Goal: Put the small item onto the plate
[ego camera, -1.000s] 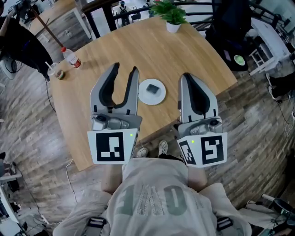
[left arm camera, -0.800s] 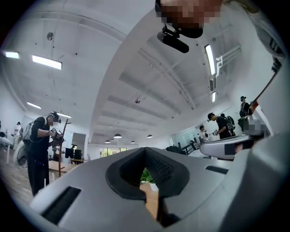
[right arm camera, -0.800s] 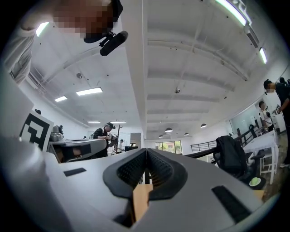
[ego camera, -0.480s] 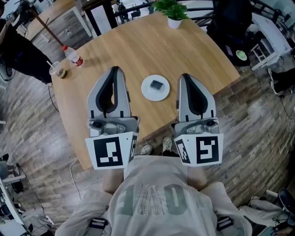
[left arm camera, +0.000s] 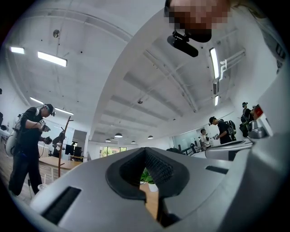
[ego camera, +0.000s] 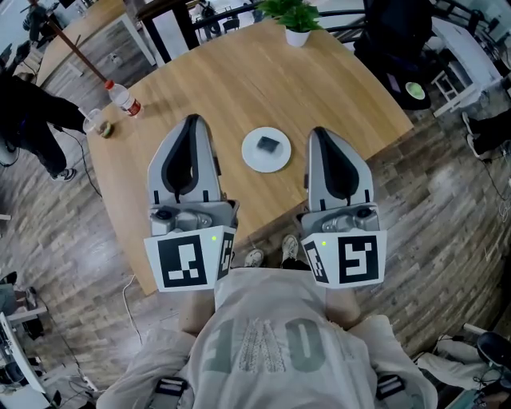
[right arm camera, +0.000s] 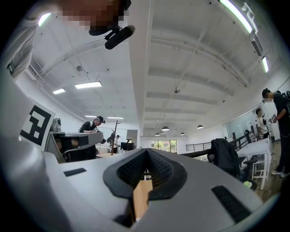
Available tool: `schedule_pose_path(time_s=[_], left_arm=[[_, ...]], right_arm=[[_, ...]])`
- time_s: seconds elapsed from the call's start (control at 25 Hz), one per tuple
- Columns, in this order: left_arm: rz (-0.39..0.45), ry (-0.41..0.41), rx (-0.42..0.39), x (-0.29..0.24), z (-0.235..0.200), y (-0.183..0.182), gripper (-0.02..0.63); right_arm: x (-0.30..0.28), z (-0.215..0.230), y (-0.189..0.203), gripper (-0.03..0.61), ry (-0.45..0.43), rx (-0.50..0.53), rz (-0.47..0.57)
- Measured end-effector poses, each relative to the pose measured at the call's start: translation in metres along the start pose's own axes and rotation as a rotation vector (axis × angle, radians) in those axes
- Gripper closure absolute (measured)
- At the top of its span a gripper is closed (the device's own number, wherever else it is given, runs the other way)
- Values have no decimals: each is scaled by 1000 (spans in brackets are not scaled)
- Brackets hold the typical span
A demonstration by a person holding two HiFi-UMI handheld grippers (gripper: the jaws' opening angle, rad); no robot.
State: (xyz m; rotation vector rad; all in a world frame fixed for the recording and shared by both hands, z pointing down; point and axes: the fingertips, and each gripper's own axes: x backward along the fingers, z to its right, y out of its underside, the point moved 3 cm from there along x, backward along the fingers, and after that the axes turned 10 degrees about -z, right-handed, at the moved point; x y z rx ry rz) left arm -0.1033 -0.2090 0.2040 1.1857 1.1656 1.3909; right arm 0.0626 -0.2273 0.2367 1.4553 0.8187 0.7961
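Big wooden surface (ego camera: pixel 239 88) with rounded corners, standing on a grey-brown plank floor (ego camera: pixel 447 200); a potted plant (ego camera: pixel 294 17) at its far edge, a bottle (ego camera: pixel 124 98) near the left edge. Overhead, a white ceiling (right arm camera: pixel 190 54) with strip lights (left arm camera: pixel 52 58) and round lamps (right arm camera: pixel 165 128); a dark jacket (right arm camera: pixel 223 156) over a chair; people (left arm camera: pixel 29 145) standing farther back.

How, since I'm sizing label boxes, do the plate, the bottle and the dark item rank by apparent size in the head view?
1. plate
2. bottle; it stands farther from the camera, so its true size may differ
3. dark item, on the plate
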Motion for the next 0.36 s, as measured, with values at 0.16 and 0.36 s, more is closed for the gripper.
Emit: schedule_pose_path(time_s=[0.16,0.36], left_arm=[[-2,11,-19,0,10,-2,604],[-9,15,-32,-1,15,-1,604]], right_arm=[[4,5,2,561,12,-2,-11],[4,9,4,561,15,-6,-15]])
